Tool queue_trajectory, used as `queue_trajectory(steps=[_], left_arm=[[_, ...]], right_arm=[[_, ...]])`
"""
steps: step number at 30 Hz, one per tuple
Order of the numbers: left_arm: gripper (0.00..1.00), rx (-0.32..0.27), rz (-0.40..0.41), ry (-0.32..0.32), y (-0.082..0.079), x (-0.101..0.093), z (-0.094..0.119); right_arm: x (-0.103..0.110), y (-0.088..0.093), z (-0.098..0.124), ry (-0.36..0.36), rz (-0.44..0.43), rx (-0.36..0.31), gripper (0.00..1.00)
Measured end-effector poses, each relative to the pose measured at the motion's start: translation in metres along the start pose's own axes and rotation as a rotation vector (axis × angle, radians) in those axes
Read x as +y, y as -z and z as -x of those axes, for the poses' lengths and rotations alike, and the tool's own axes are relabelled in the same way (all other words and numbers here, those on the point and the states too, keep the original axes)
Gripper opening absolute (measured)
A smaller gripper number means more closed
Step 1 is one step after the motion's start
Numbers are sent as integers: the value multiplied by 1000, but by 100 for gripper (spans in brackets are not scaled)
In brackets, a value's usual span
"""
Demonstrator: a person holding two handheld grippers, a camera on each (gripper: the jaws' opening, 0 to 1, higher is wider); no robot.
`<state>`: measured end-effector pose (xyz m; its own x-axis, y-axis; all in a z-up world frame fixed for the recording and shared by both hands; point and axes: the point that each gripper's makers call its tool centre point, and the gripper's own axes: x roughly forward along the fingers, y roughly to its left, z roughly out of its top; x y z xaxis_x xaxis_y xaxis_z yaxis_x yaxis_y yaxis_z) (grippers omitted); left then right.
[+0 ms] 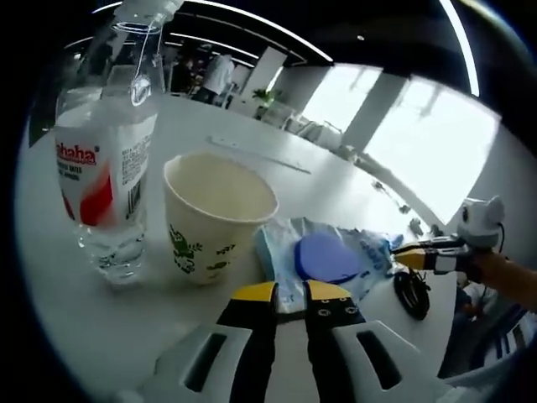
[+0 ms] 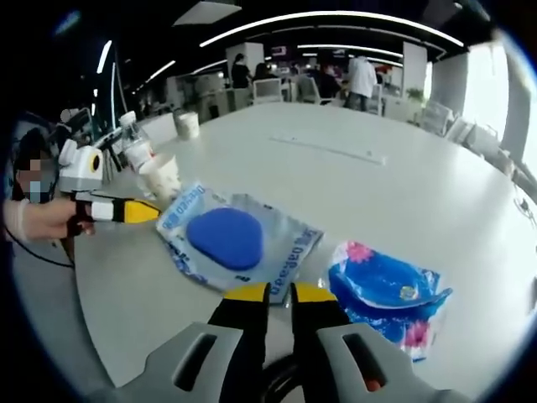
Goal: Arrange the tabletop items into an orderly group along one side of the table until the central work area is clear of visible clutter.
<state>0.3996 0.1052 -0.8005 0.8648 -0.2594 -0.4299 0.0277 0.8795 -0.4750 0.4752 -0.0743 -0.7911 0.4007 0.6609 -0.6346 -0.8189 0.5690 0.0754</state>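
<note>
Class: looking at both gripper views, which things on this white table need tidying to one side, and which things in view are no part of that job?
To tidy:
water bottle
paper cup
clear packet with blue disc
blue floral packet
black cable loop

Not the job:
long strip along table
office chairs
people in background

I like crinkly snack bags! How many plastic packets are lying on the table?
2. A pale packet with a blue oval lies just ahead of the right gripper; a bright blue flowery packet lies to its right. Others may be hidden.
</note>
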Motion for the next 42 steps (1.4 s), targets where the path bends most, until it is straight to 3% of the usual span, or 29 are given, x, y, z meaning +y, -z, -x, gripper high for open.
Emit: queue_trajectory(steps=[6, 12, 14, 19, 27, 42], left_arm=[[18, -1, -45, 31, 0, -6, 10], [29, -11, -76, 43, -2, -8, 20], [37, -13, -80, 40, -2, -7, 22], [48, 9, -121, 23, 3, -3, 28], [57, 2, -189, -29, 4, 10, 45], [68, -47, -170, -104, -7, 34, 84]], right_arm=[[4, 4, 2, -18, 6, -1, 19], [7, 7, 7, -21, 15, 0, 20], [8, 8, 9, -20, 18, 1, 21], [10, 11, 12, -28, 23, 3, 26], [8, 13, 19, -16, 35, -4, 35], [10, 26, 39, 5, 4, -26, 46]])
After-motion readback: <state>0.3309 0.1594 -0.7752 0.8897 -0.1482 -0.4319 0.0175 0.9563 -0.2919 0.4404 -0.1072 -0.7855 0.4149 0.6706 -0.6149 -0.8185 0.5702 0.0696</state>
